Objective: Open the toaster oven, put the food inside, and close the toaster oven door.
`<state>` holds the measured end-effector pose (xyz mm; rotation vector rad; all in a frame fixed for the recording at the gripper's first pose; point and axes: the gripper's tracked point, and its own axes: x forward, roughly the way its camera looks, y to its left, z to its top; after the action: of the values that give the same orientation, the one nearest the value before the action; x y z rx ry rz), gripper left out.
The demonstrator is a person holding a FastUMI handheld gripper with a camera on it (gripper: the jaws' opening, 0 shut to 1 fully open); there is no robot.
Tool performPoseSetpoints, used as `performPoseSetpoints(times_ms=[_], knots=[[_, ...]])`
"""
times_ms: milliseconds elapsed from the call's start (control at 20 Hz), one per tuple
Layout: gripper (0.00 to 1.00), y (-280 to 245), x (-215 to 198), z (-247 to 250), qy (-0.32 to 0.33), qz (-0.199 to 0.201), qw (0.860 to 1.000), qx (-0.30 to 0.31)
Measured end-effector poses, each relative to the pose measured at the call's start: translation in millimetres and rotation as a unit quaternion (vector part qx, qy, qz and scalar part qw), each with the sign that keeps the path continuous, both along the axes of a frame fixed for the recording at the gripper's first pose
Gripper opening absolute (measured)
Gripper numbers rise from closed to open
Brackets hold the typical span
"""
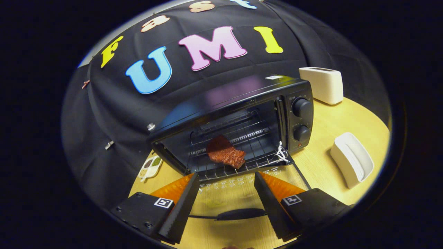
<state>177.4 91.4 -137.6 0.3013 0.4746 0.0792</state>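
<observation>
Fingers spread, holding nothing, w/ oven door flat on wooden table; black cloth wall behind, prob. draped.

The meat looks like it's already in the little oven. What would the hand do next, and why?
Probably dip the gripper under the door handle and lift the door shut. The meat already lies on the rack inside the oven, the glass door hangs down flat toward the camera, and the jaws stand open with nothing in them, just above the handle.
</observation>
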Motion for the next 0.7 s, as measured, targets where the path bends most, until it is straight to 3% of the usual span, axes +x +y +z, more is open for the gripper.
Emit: performPoseSetpoints(times_ms=[300, 700], knots=[[0.98, -5, -41, 0, 0.033, 0.031, 0.996, -0.081], [0.98, -12, -83, -47, 0.103, 0.058, 0.986, -0.116]])
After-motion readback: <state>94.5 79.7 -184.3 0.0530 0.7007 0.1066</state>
